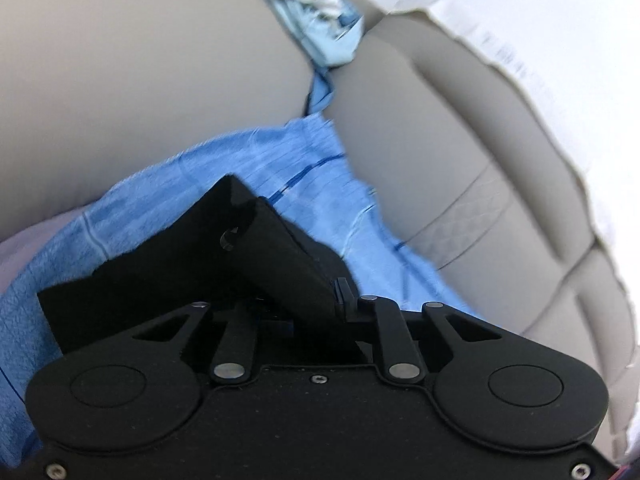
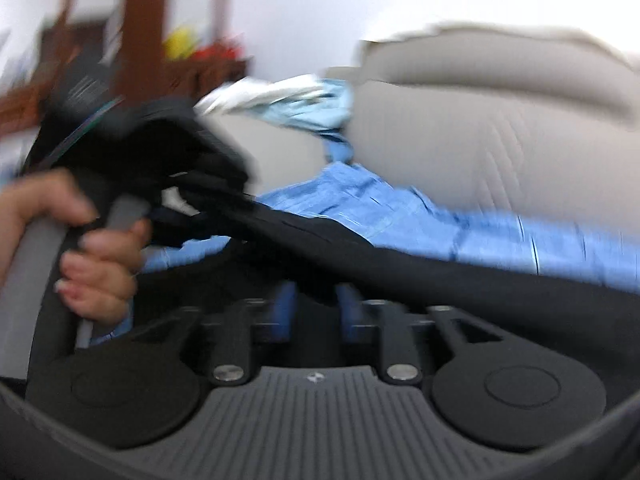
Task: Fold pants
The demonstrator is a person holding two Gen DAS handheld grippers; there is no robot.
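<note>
1. Grey upholstery fills most of both views: a sofa with padded seat and back cushions, the back cushion rising on the right of the right wrist view.
2. Blue towel-like cloth lies spread over the sofa seat, running toward the gap between the cushions; it also shows in the right wrist view, stretching off to the right.
3. Black pants sit over that blue cloth as a long dark band, lifted at its left end; in the left wrist view a folded black part covers the fingers.
4. Pale blue and white crumpled fabric is bunched at the far end of the seat, well apart from the pants.
5. Left tongs appear closed on the black pants fabric, which wraps over both fingers and hides the tips.
6. Right tongs show blue finger pads close together with dark pants fabric between them, so they grip the pants.
7. Left hand curls round the grey handle of the left tool, seen blurred in the right wrist view.
</note>
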